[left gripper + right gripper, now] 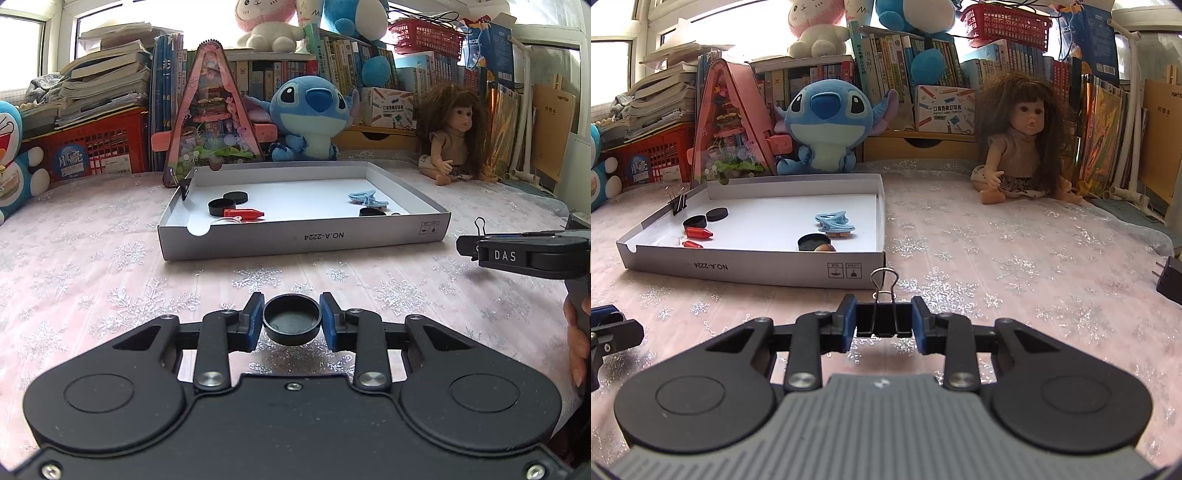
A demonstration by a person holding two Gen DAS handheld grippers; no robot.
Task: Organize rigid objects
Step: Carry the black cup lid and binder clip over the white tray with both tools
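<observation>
My left gripper [291, 319] is shut on a black round cap [291, 322], held above the tablecloth in front of the grey box lid tray [303, 240]. My right gripper [883, 319] is shut on a black binder clip [884, 317] with its wire handles up, near the tray's front right corner [864, 275]. In the left wrist view the right gripper [467, 245] shows at the right edge with the clip's wire [480, 224]. The tray holds black caps [221, 206], a red crayon-like piece [243, 213], a blue clip [367, 198] and a binder clip on its left wall [677, 203].
A Stitch plush [310, 118], a pink triangular toy house [210, 118] and a doll [454, 136] stand behind the tray before shelves of books. A red crate [88, 147] is at the back left. A black plug [1171, 280] lies at the right edge.
</observation>
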